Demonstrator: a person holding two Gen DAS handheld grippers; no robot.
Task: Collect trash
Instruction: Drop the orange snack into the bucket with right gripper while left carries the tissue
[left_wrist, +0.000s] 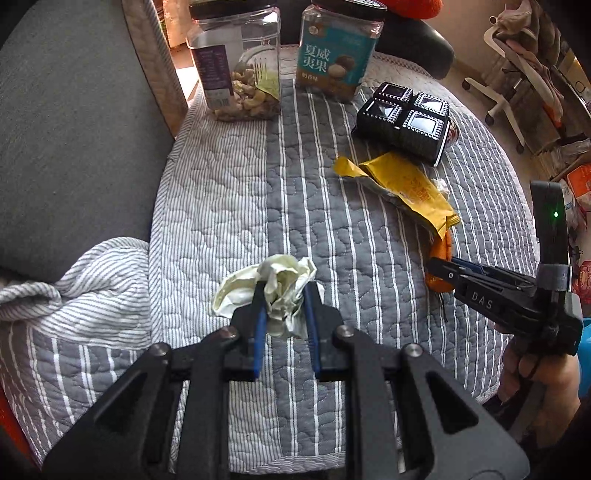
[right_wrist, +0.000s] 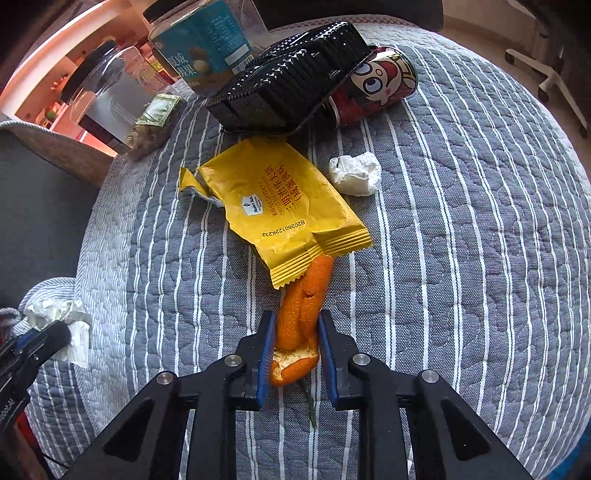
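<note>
My left gripper (left_wrist: 284, 295) is shut on a crumpled pale tissue (left_wrist: 273, 284) low over the striped quilt; the tissue also shows in the right wrist view (right_wrist: 59, 314). My right gripper (right_wrist: 295, 325) is shut on an orange peel (right_wrist: 301, 310), whose far end lies under a yellow snack wrapper (right_wrist: 280, 206). The right gripper also shows in the left wrist view (left_wrist: 443, 275), gripping the peel (left_wrist: 439, 247) beside the wrapper (left_wrist: 410, 184). A small white tissue ball (right_wrist: 356, 173) lies right of the wrapper.
A black plastic tray (right_wrist: 291, 77) leans on a red drink can (right_wrist: 380, 81) at the back. Two clear snack jars (left_wrist: 236, 62) (left_wrist: 338, 48) stand at the far edge. A grey sofa (left_wrist: 66, 129) is on the left, an office chair (left_wrist: 509, 74) beyond.
</note>
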